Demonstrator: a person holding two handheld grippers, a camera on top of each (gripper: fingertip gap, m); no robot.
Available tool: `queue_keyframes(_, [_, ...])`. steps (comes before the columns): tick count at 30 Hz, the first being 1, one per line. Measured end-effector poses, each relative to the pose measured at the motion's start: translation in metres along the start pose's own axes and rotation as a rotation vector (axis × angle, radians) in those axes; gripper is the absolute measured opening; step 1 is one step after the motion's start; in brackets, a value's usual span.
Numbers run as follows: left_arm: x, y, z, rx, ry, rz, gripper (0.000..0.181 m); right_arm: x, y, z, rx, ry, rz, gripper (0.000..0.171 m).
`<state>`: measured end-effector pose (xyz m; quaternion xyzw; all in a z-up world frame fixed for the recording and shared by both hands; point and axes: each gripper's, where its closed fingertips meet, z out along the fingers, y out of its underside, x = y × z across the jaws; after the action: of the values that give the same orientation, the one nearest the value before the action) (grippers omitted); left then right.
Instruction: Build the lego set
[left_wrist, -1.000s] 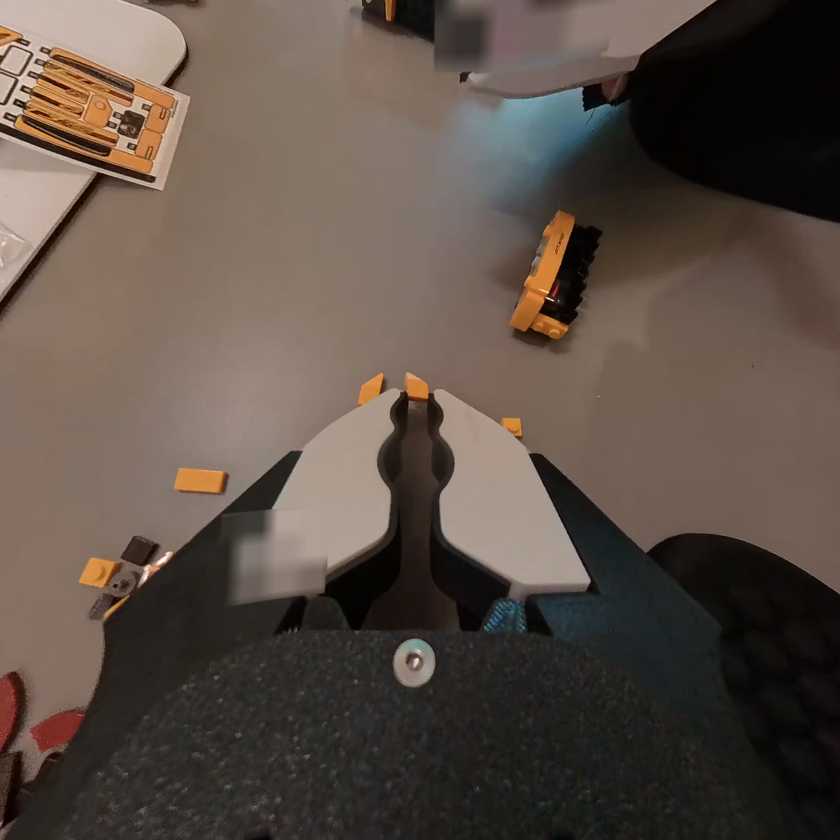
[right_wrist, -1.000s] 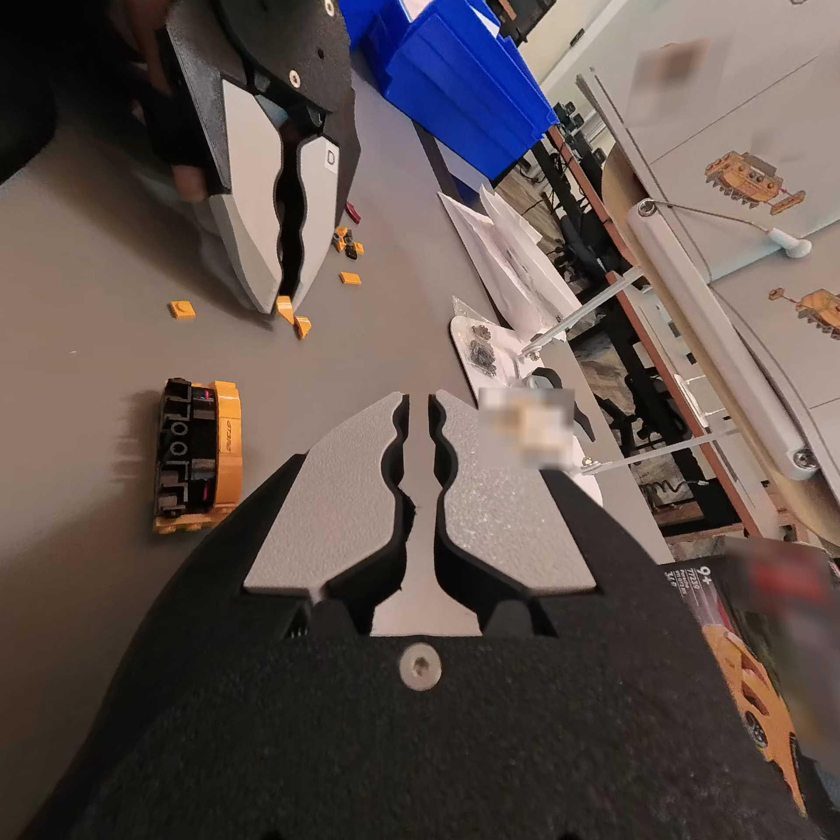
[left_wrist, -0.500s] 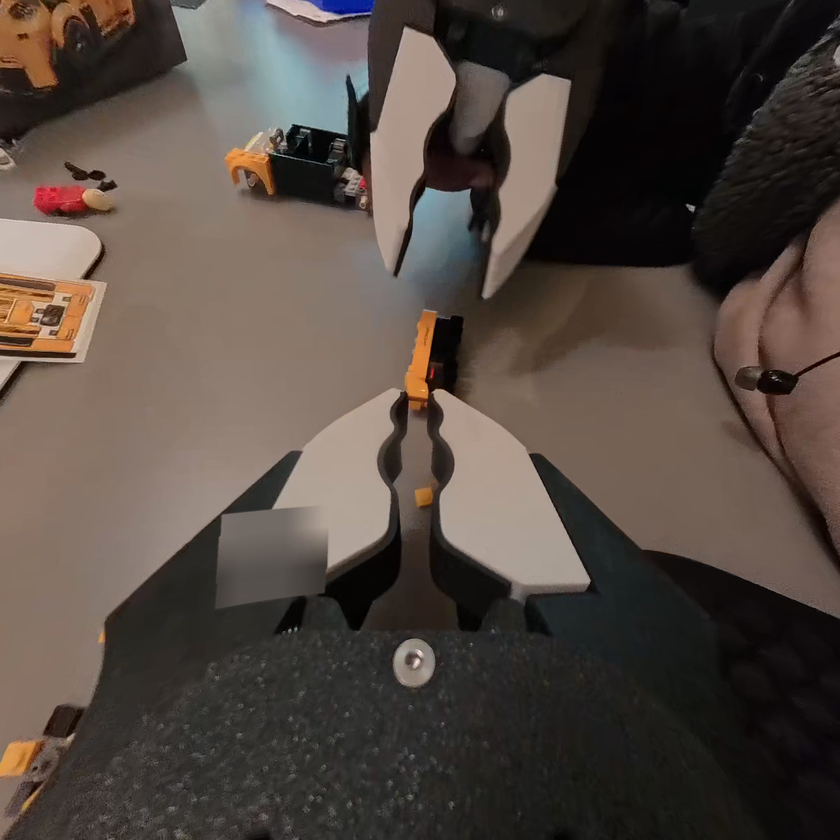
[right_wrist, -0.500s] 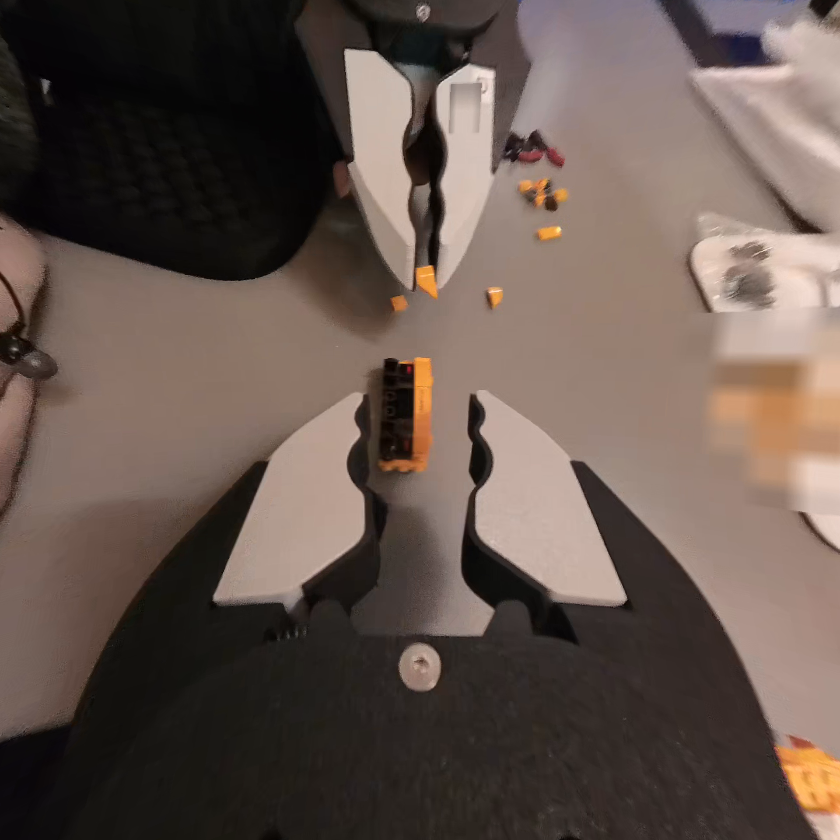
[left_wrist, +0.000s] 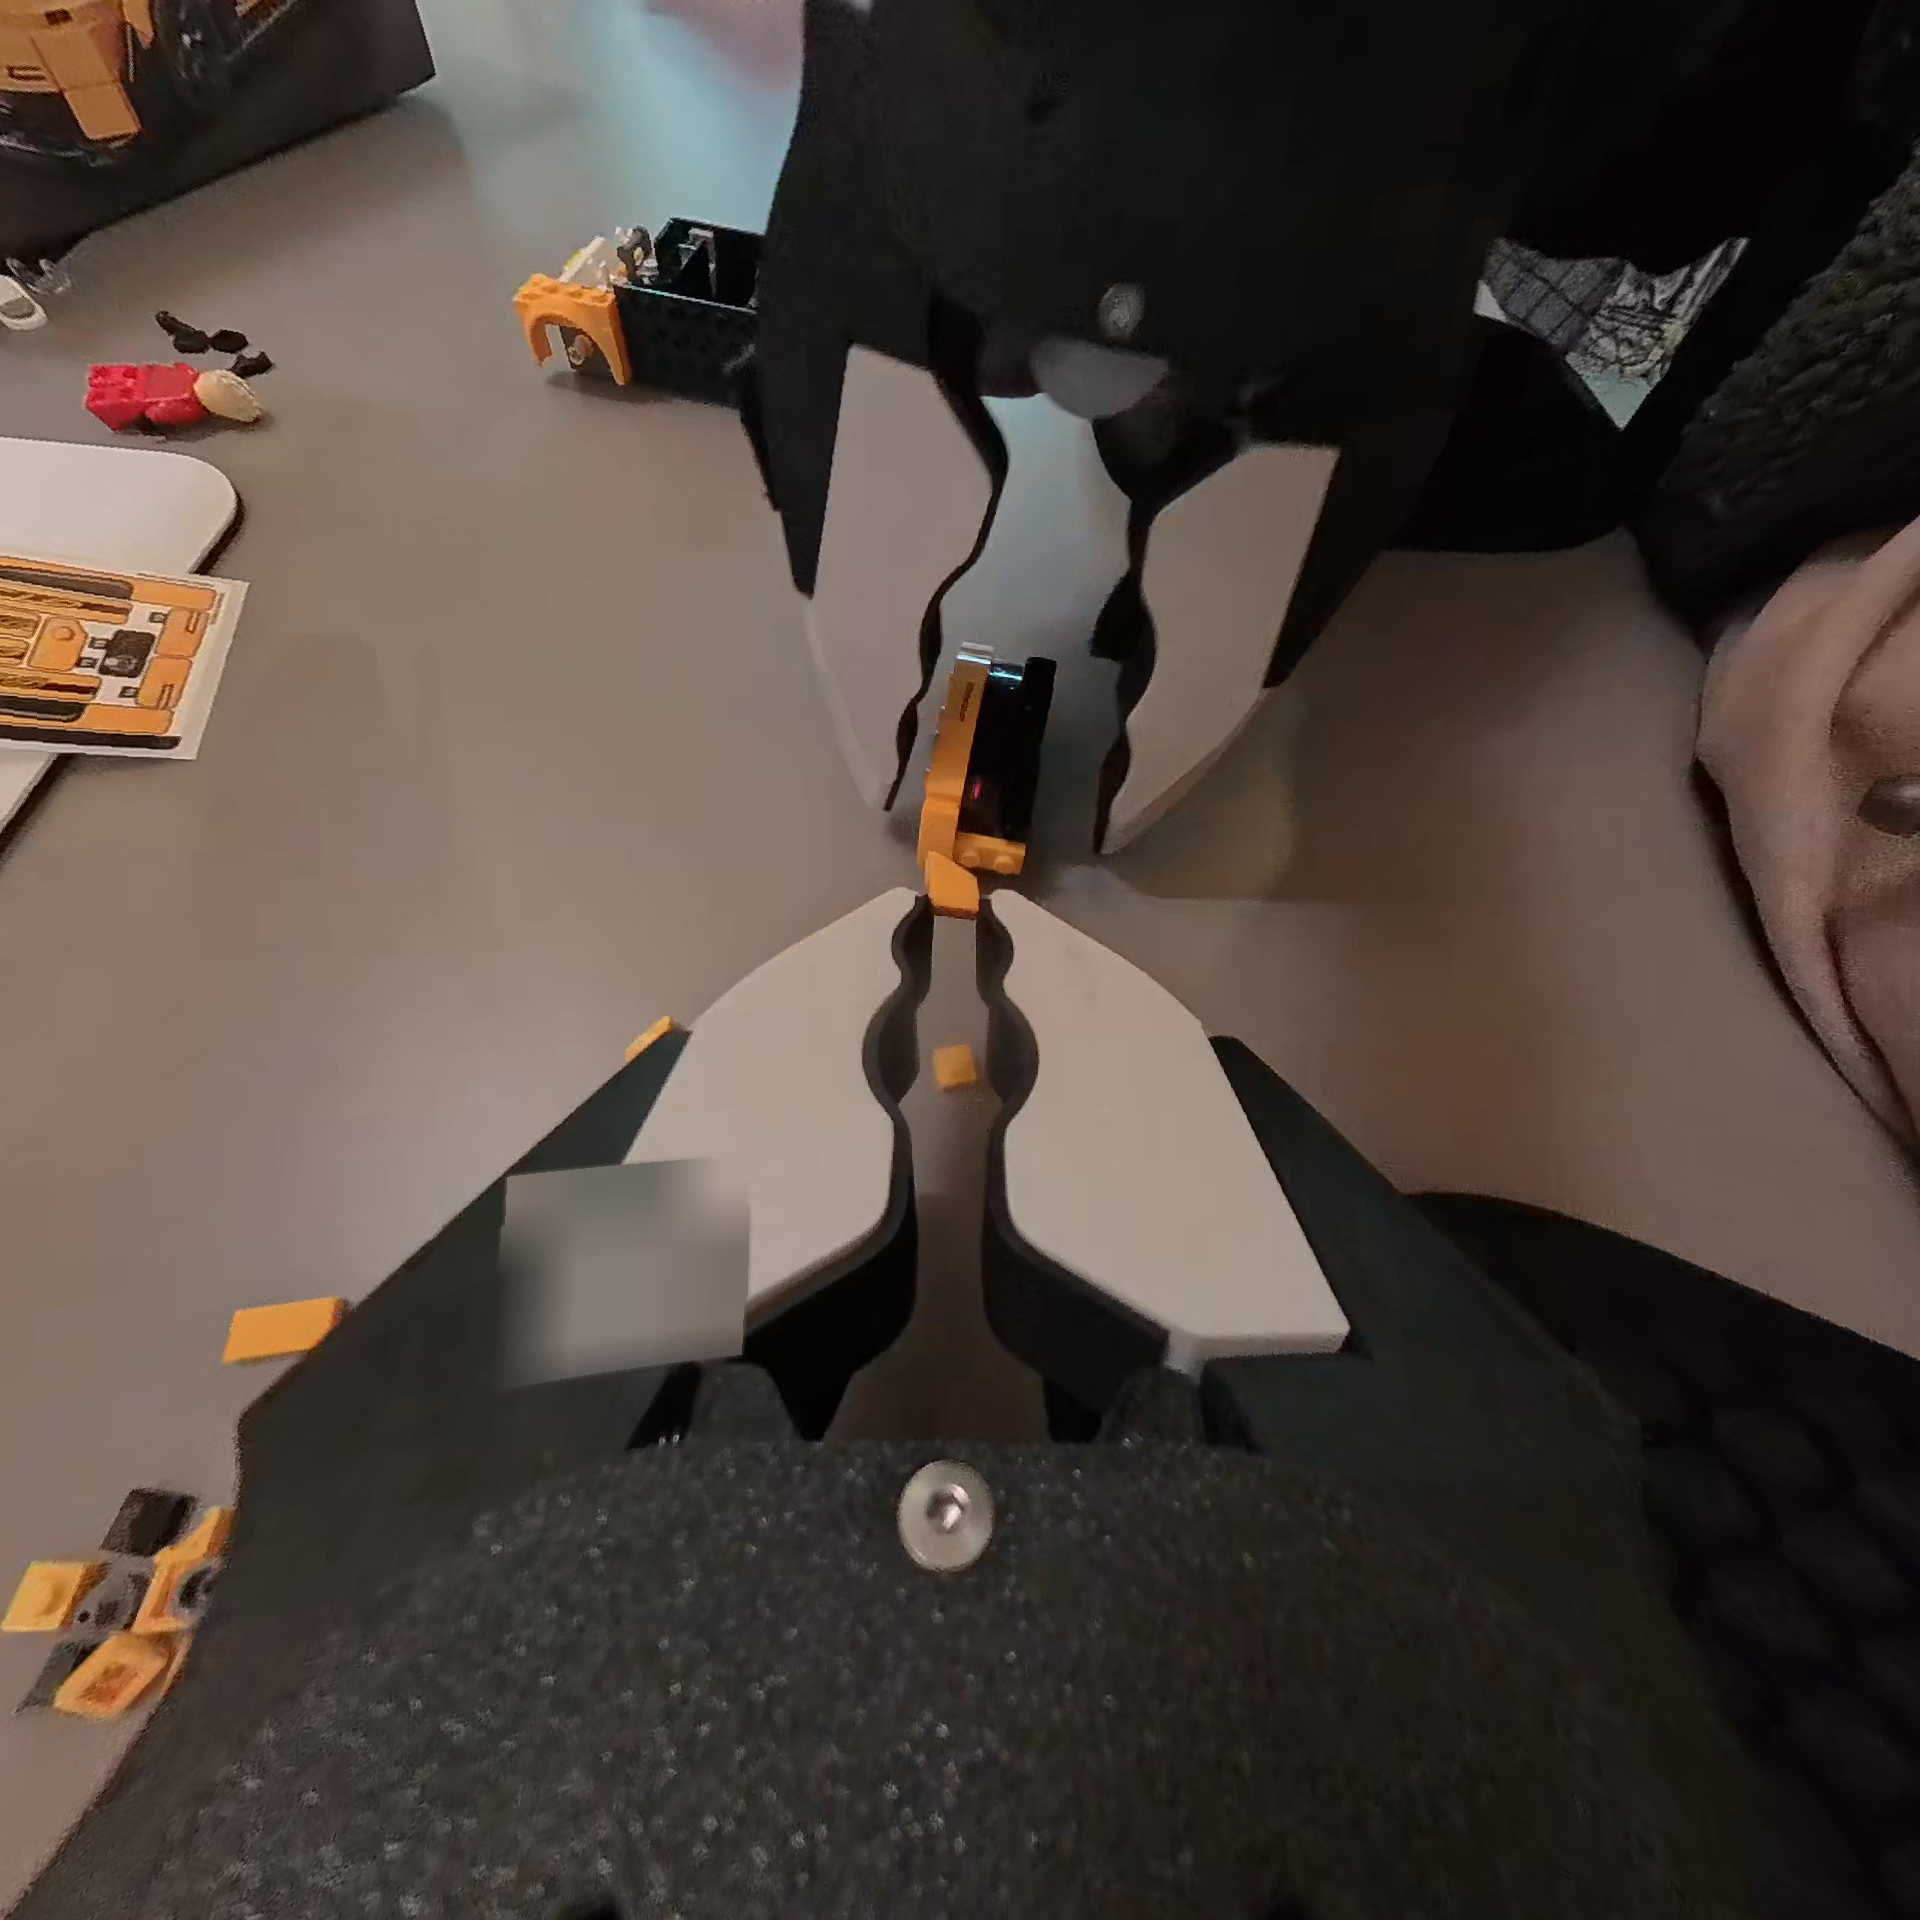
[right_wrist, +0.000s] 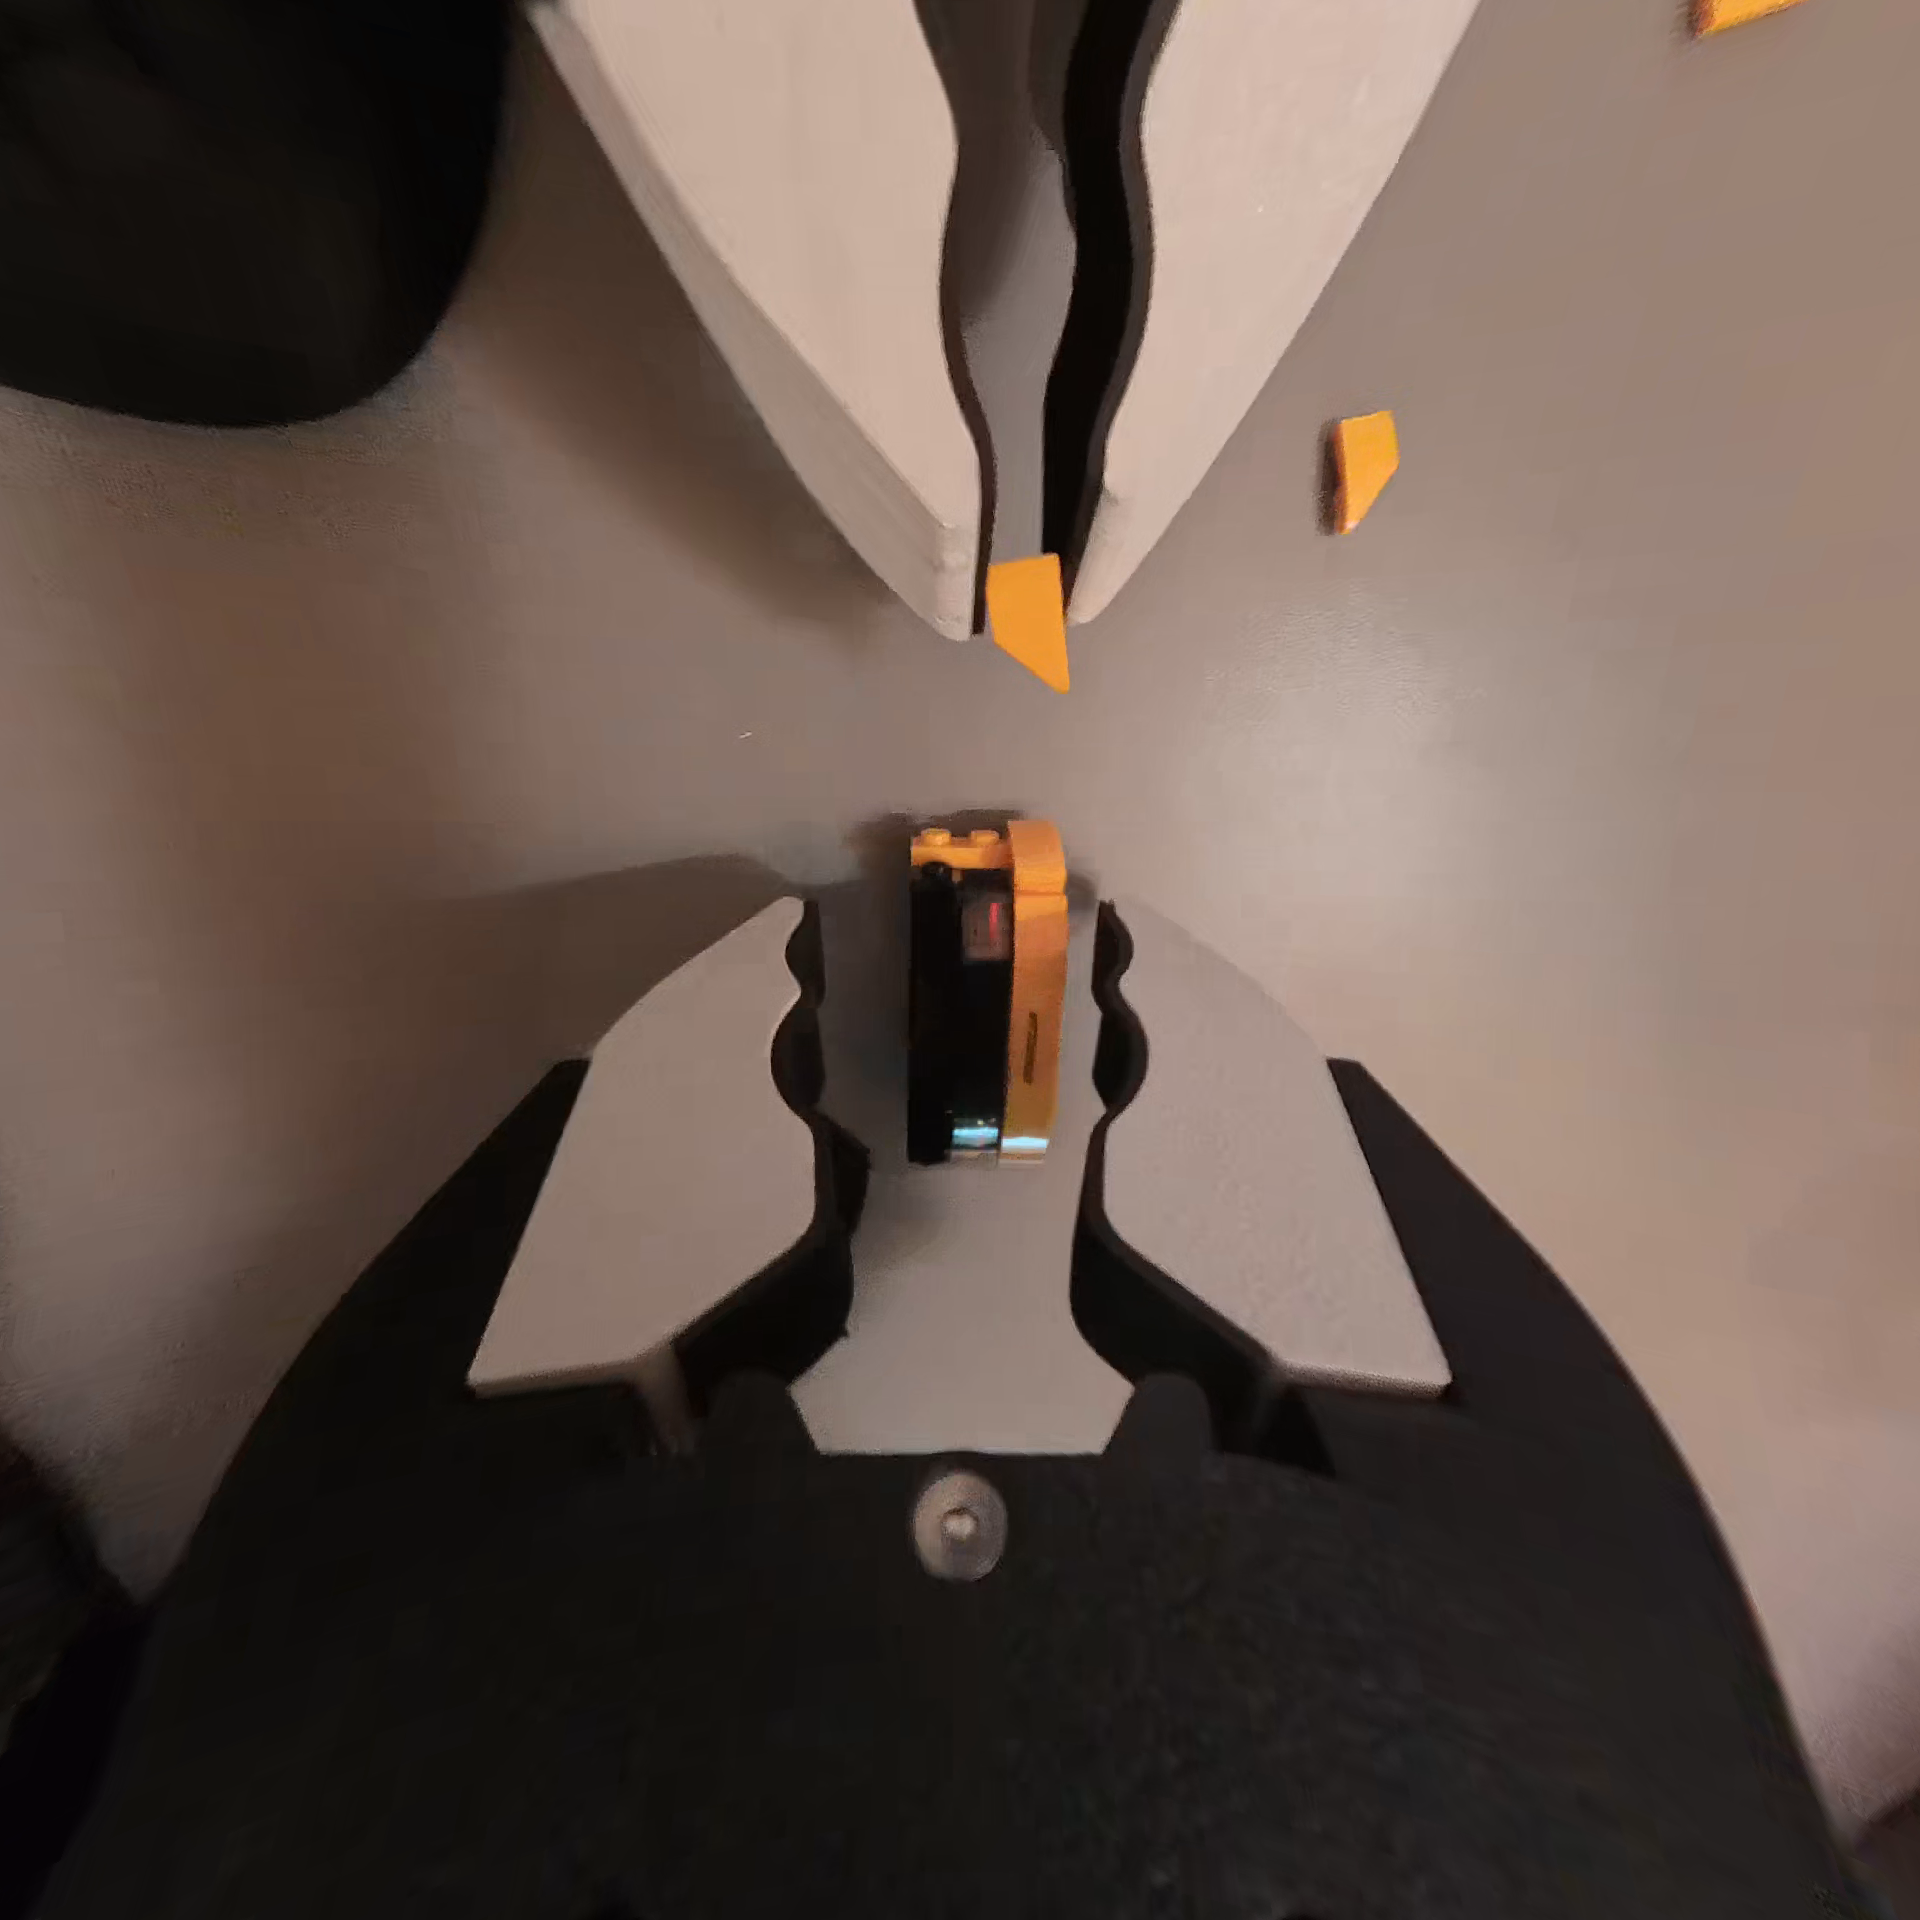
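Observation:
A small black and orange lego assembly (right_wrist: 985, 997) stands on edge on the grey table, and also shows in the left wrist view (left_wrist: 987, 753). My right gripper (right_wrist: 951, 914) is open, its fingers on either side of the assembly without touching it; it shows opposite in the left wrist view (left_wrist: 992, 821). My left gripper (left_wrist: 951, 899) is shut on a small orange wedge tile (left_wrist: 951, 883), held just short of the assembly's near end. In the right wrist view the left gripper (right_wrist: 1023, 613) holds the tile (right_wrist: 1029, 629) above the table.
A partly built black and orange car body (left_wrist: 644, 312) stands at the back. A sticker sheet (left_wrist: 104, 665) lies on a white tray (left_wrist: 125, 499) at the left. Loose orange tiles (left_wrist: 275, 1330) and small parts (left_wrist: 114, 1600) lie near left; one tile (right_wrist: 1359, 468) lies right of the left gripper. One gripper's finger ends stand about 6 cm off the other's.
The right gripper came down so its open fingers now straddle the assembly. The left gripper, still holding the tile, has moved closer to the assembly.

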<state>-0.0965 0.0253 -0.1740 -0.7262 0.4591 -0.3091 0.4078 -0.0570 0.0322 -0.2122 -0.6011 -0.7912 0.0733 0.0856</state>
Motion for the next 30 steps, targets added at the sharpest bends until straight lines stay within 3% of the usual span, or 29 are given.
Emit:
queue_keyframes(3, [0.002,0.003,-0.008,0.012,0.017,0.003,0.007,-0.003,-0.001,0.003,-0.036,-0.047,0.005,0.039])
queue_keyframes(4, [0.003,0.004,-0.01,0.022,0.023,-0.001,0.007,0.0,-0.002,0.003,-0.018,-0.028,-0.002,0.029])
queue_keyframes(6, [0.008,-0.003,-0.014,0.069,0.047,-0.006,0.007,0.004,-0.008,-0.001,0.097,-0.01,-0.015,0.029])
queue_keyframes(11, [0.026,-0.035,-0.02,0.232,0.102,0.018,0.007,-0.003,-0.042,-0.051,0.836,-0.026,-0.028,0.029])
queue_keyframes(14, [0.033,-0.052,-0.02,0.306,0.108,0.028,0.007,-0.008,-0.047,-0.073,1.063,-0.028,0.002,0.029])
queue_keyframes(19, [0.04,-0.067,-0.018,0.351,0.104,0.042,0.007,-0.013,-0.048,-0.083,1.132,-0.023,-0.024,0.029])
queue_keyframes(30, [0.037,-0.061,-0.011,0.292,0.093,0.007,0.007,-0.015,-0.046,-0.085,1.142,0.027,-0.063,0.029])
